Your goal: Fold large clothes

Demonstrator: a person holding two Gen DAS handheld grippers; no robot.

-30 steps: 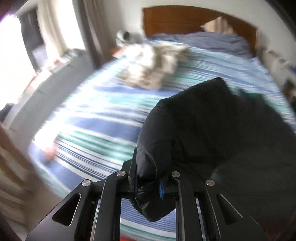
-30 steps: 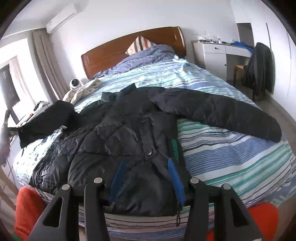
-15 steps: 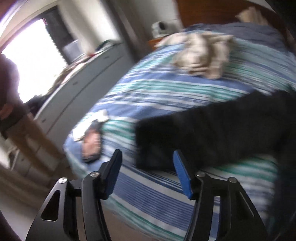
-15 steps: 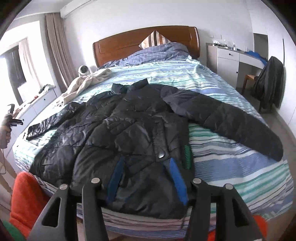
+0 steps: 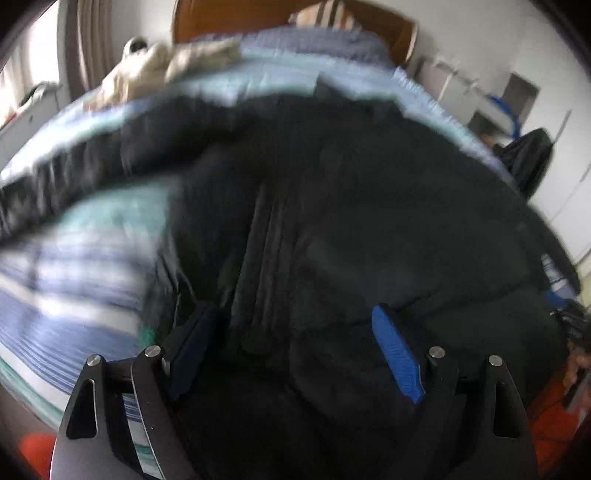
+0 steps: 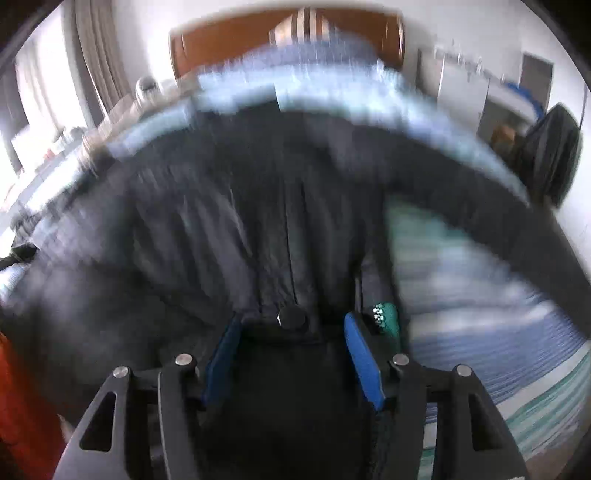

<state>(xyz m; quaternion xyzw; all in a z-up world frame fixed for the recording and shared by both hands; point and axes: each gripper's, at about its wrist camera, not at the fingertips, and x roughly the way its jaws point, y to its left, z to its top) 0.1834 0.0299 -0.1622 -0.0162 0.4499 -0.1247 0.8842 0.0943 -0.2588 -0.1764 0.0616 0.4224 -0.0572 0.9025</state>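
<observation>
A large black puffer jacket (image 5: 351, 192) lies spread front-up on the striped bed (image 5: 74, 266), its sleeves stretched out to both sides. My left gripper (image 5: 295, 332) is open over the jacket's lower left part, holding nothing. In the right wrist view the jacket (image 6: 229, 229) fills the middle. My right gripper (image 6: 291, 332) is open with the jacket's bottom hem and a snap button (image 6: 291, 316) lying between its blue fingers (image 6: 360, 354). Both views are blurred by motion.
A wooden headboard (image 6: 229, 40) and striped pillow (image 6: 306, 26) stand at the far end. Beige cloth (image 5: 155, 70) lies on the bed's far left. A white desk (image 6: 465, 85) and a chair with a dark garment (image 6: 550, 147) stand at the right.
My left gripper let go of the left sleeve, which now lies out flat, and swung over to the jacket's lower body. My right gripper moved in closer over the hem.
</observation>
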